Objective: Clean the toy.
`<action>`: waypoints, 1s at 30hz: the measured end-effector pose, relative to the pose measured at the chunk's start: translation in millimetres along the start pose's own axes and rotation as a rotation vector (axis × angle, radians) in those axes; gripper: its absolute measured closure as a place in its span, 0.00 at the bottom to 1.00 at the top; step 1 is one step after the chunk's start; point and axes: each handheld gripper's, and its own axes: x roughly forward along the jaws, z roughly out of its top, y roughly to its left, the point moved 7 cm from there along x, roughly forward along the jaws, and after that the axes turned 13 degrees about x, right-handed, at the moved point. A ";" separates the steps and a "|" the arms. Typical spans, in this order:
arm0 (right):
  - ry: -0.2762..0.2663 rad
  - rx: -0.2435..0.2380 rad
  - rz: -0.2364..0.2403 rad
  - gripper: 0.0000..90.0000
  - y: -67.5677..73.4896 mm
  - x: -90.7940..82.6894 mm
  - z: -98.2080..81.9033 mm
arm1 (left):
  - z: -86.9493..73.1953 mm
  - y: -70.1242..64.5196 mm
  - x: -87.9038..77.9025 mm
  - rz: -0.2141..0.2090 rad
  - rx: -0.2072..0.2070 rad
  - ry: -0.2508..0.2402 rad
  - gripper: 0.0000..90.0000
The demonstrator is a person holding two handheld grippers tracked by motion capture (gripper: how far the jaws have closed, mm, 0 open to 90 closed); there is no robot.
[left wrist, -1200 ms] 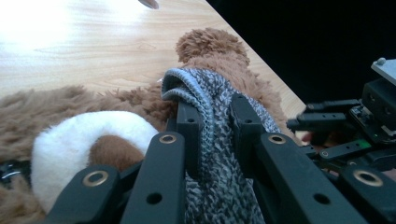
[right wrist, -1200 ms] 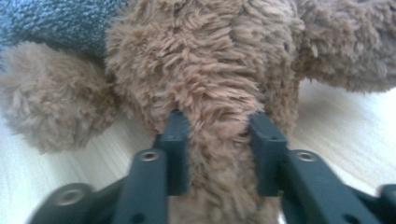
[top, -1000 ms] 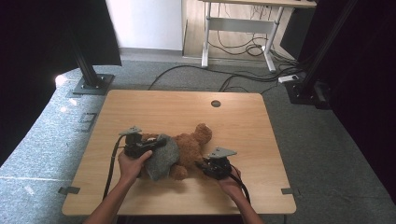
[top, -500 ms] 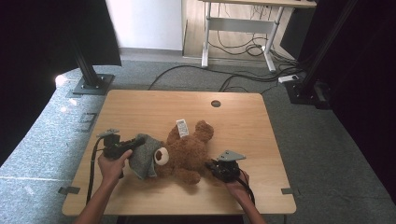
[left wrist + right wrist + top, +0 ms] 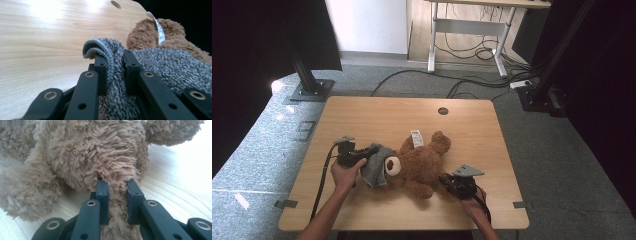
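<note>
The teddy bear [image 5: 417, 167] lies near the table's [image 5: 362, 115] front edge. The left gripper [image 5: 113, 72] pinches the grey knitted hat [image 5: 160, 67]; the right gripper [image 5: 116, 195] clamps a furry limb. Pull the hat steadily off the head, holding the bear firm.

High view: fixed above the near edge, looking forward and down; whole wooden table [image 5: 362, 120] and floor beyond in frame. Left gripper view: low over the tabletop, very close on the grey knit cloth [image 5: 160, 67]. Right gripper view: equally close against the teddy bear [image 5: 100, 152]. All three share the bear.
</note>
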 end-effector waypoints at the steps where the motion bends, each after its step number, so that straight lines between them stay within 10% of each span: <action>1: -0.001 0.003 -0.001 0.85 -1.0 -0.8 -0.3 | 0.6 1.0 1.6 0.002 0.005 0.008 0.85; 13: -0.009 0.023 -0.008 0.84 -3.2 -2.7 -2.5 | 4.3 17.1 -33.4 0.023 -0.010 -0.040 0.85; 30: -0.010 0.041 -0.004 0.83 -4.0 -1.2 -2.3 | -30.9 50.1 -93.5 0.074 -0.059 -0.022 0.84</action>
